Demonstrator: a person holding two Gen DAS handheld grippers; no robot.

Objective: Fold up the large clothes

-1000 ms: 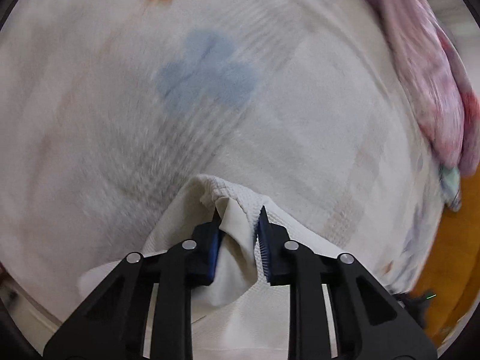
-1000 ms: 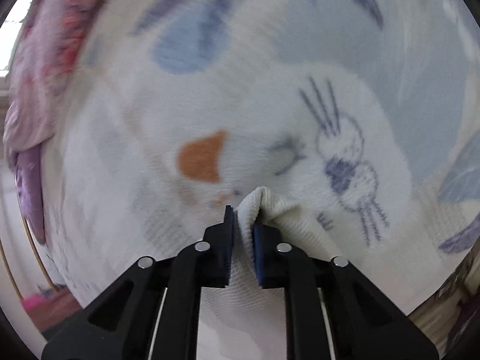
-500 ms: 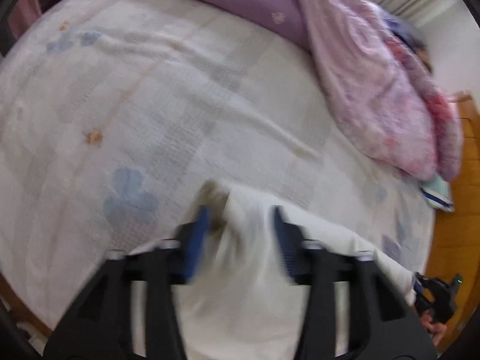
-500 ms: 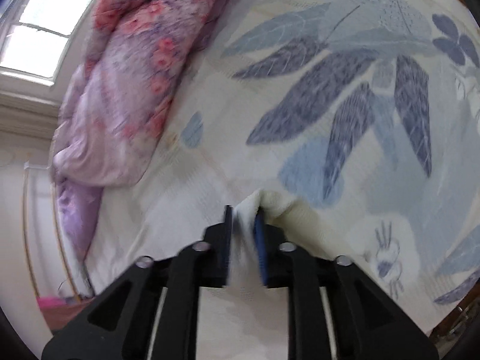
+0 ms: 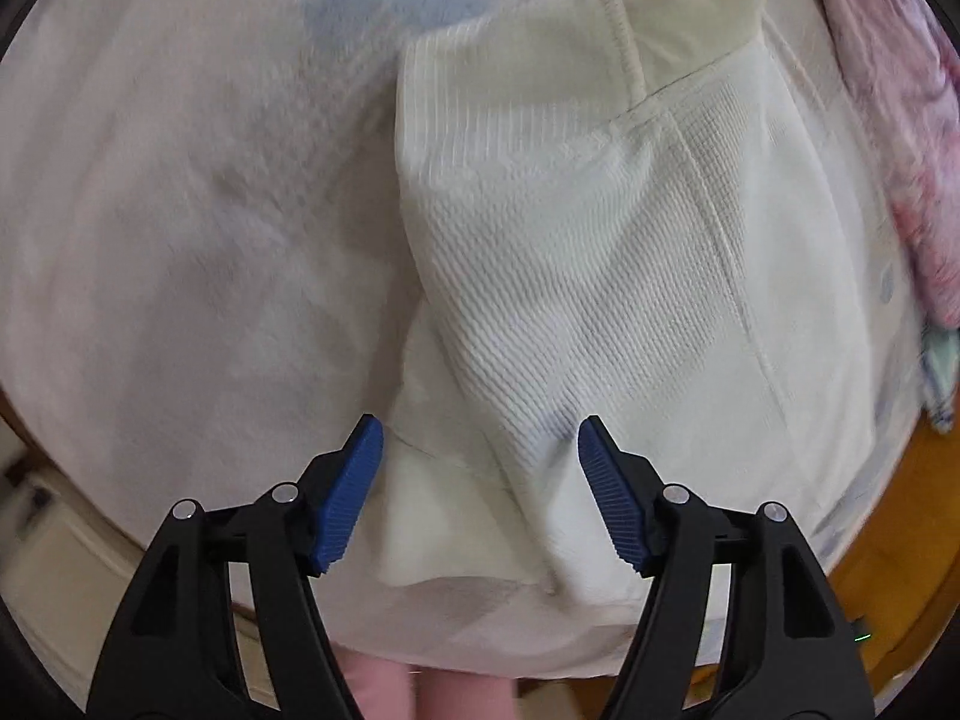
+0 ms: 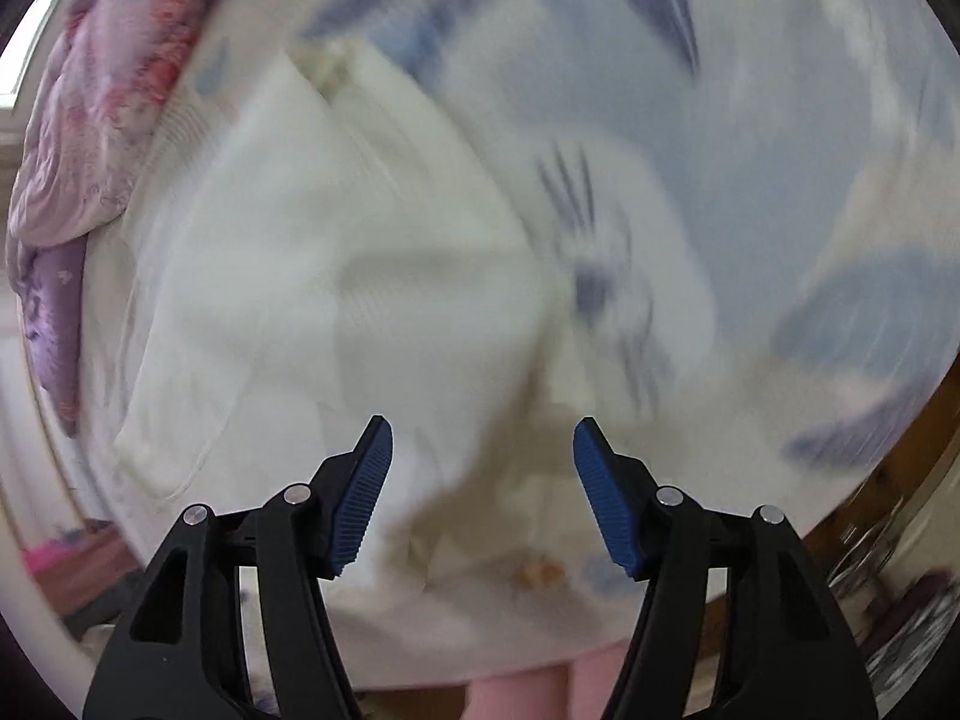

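The white garment (image 5: 600, 252) lay folded on the bed (image 5: 180, 210), beside the pink quilt (image 5: 900, 120). Above it the left claw (image 5: 480, 468) and right claw (image 6: 483, 468) had just spread, gripping nothing

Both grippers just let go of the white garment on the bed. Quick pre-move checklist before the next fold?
1. Left hand-held gripper open, jaws just widened, clear of cloth: ok.
2. Right hand-held gripper open, jaws just widened, nothing pinched: ok.
3. Garment lying on the bedsheet: ok.
4. Fold lies flat: not ok, top corner flipped and rumpled.
5. Pink quilt off the garment: ok.
6. Right-side edges aligned: cannot tell, blurred.
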